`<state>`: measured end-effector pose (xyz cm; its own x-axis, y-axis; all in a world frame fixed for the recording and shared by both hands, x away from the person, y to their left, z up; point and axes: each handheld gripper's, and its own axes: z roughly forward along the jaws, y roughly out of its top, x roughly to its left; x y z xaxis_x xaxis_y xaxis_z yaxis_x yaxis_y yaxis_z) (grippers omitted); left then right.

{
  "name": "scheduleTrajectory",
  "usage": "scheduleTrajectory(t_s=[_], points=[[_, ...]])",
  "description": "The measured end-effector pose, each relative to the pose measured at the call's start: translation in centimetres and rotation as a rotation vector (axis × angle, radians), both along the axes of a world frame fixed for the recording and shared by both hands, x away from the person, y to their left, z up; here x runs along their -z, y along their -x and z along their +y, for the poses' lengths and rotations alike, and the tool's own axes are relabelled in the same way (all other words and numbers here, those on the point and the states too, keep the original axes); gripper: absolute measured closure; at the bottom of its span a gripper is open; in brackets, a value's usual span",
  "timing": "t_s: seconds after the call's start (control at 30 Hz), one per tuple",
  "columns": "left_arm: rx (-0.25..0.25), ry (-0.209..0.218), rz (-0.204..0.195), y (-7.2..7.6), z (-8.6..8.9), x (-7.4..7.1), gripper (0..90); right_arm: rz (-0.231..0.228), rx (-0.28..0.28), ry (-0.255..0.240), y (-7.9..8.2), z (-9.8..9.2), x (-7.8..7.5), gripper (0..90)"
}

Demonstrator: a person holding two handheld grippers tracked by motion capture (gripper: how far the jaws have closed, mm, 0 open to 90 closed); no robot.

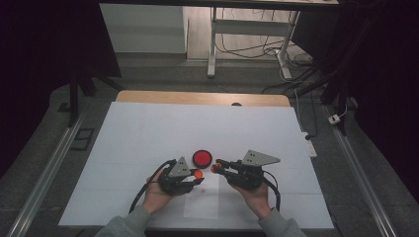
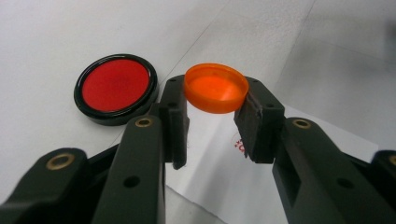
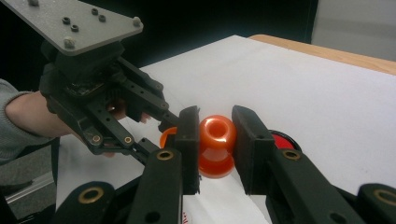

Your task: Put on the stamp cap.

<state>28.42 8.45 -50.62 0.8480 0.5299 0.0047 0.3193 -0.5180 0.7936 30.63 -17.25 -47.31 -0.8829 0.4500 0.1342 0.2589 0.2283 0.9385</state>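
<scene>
Currently left hand-held gripper (image 2: 212, 109) is clamped on an orange cap (image 2: 215, 87) by its rim, cap lifted off the tabletop (image 1: 148, 133). Right hand-held gripper (image 3: 215, 142) is clamped on a small orange bottle (image 3: 216, 145) at its waist, just beside the cap. Both look light, stiff, glossy plastic, likely slippery; grip rim and narrow waist. Red disc (image 2: 116, 88) lies flat left of left gripper's jaws

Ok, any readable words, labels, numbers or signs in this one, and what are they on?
Nothing can be read.
Small red printed mark on the white paper sheet: partly hidden behind the left gripper, too blurred to read.
Round red disc with black rim: blank.
Orange plastic cap: blank.
</scene>
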Motion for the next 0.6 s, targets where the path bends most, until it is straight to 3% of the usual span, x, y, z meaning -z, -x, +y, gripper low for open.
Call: scheduleTrajectory(t_s=[0.6], points=[[0.025, 0.008, 0.01, -0.2, -1.5, 0.1, 64.5, 0.001, -0.018, 0.002, 0.2, 0.4, 0.0, 71.9]])
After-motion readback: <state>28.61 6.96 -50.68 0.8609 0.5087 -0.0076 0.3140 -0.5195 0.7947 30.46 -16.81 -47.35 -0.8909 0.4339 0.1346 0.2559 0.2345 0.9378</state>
